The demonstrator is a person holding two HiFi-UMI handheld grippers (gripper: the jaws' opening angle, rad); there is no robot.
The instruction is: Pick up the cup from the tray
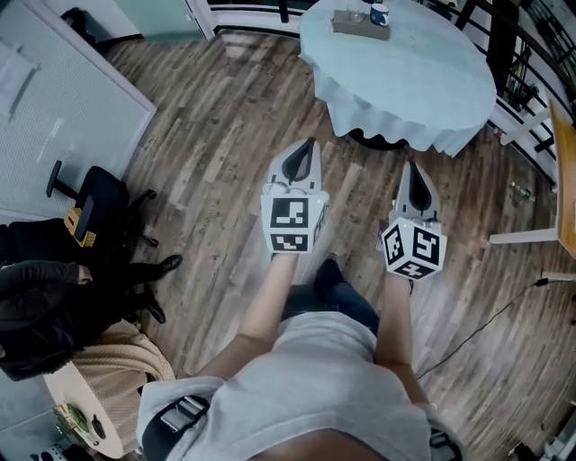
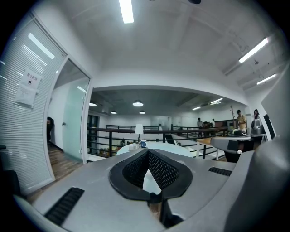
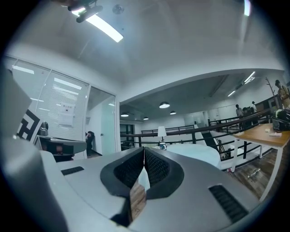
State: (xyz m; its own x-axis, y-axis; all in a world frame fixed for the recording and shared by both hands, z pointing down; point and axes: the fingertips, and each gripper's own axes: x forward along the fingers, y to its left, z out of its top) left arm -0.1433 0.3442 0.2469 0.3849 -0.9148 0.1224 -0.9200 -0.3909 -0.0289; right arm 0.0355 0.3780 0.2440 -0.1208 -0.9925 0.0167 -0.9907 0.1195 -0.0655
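A blue and white cup (image 1: 379,13) stands on a brown tray (image 1: 358,24) at the far side of a round table (image 1: 423,81) with a pale cloth. Both grippers are held level over the wooden floor, well short of the table and pointing toward it. My left gripper (image 1: 311,142) is shut with nothing in it. My right gripper (image 1: 410,165) is shut and empty too. In the left gripper view the cup (image 2: 143,143) shows far off just above the closed gripper (image 2: 148,151). The right gripper view has the cup (image 3: 162,146) small and distant beyond its closed gripper (image 3: 144,148).
A black office chair (image 1: 94,203) and a person in dark clothes (image 1: 36,306) are at the left by a glass partition (image 1: 54,99). A wooden table (image 1: 565,171) and black railing (image 1: 531,54) are at the right. A cable (image 1: 486,324) crosses the floor.
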